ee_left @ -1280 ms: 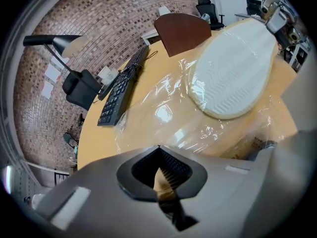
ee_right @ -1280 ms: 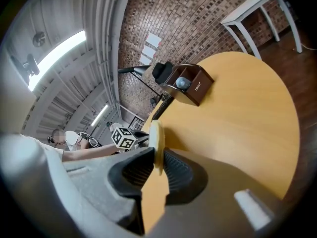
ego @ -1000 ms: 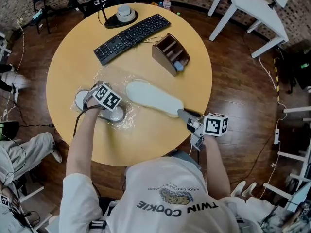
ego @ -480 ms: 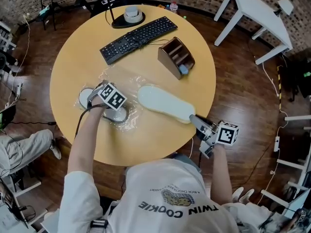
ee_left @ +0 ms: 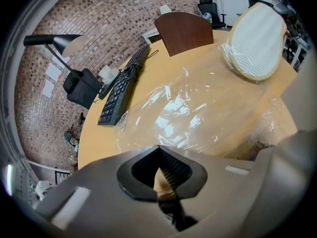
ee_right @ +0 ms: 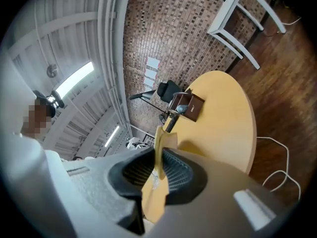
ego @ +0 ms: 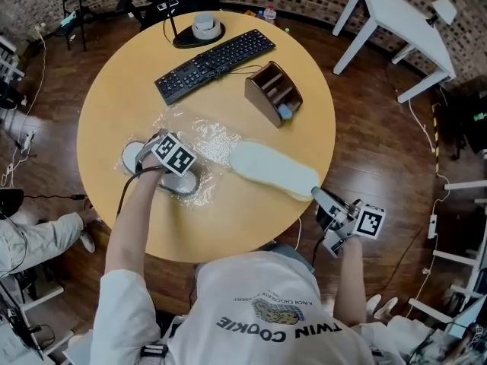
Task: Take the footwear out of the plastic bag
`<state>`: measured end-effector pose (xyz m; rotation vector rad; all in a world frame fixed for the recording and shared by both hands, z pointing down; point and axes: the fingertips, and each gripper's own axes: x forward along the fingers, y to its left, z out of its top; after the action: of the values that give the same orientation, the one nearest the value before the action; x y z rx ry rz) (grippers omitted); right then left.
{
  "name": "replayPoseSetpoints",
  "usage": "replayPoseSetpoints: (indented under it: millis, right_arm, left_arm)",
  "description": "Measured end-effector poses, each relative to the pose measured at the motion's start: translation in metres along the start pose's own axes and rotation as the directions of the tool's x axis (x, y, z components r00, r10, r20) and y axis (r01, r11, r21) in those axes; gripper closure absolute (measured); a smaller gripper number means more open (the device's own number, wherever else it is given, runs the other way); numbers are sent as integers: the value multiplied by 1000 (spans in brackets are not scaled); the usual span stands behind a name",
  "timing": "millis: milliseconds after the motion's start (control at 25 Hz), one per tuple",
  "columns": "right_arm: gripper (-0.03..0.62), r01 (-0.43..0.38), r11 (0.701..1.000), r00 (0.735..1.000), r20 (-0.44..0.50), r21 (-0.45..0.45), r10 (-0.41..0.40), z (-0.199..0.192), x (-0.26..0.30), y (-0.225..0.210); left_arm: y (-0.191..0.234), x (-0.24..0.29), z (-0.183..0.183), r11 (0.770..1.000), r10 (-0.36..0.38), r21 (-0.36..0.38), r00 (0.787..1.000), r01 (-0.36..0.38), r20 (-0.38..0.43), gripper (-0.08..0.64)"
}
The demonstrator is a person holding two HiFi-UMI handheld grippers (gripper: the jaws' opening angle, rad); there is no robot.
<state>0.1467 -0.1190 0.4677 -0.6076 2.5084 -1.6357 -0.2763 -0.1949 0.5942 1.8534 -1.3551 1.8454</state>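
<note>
A white flat slipper [ego: 272,170] lies sole up on the round wooden table [ego: 122,90], its near end at the table's right edge. My right gripper [ego: 320,198] is shut on that end, and in the right gripper view the slipper's thin cream edge [ee_right: 159,144] stands pinched at my right gripper [ee_right: 157,158]. The clear crumpled plastic bag [ego: 204,138] lies left of the slipper. My left gripper [ego: 176,167] sits on the bag's near side, shut on the film. From the left gripper [ee_left: 166,175] the bag [ee_left: 190,110] spreads ahead, the slipper [ee_left: 256,37] beyond it.
A black keyboard [ego: 213,59] and a brown desk organiser [ego: 272,91] stand at the table's far side, with a lamp base [ego: 197,30] behind them. A white table [ego: 399,17] stands on the floor at back right. A seated person's leg [ego: 34,234] is at left.
My right gripper has drawn the slipper rightward and toward the table's near edge, clear of the bag. The left gripper has stayed on the bag.
</note>
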Motion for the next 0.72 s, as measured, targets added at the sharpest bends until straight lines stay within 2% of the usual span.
replayPoseSetpoints:
  millis: [480, 720]
  right_arm:
    - [535, -117, 992, 987, 102, -39, 121, 42, -20, 49]
    - [535, -175, 982, 976, 121, -70, 182, 58, -7, 73]
  left_arm:
    - [0, 2, -1, 1000, 6, 1, 1000, -6, 9, 557]
    - [2, 0, -2, 1000, 12, 0, 1000, -12, 25, 557]
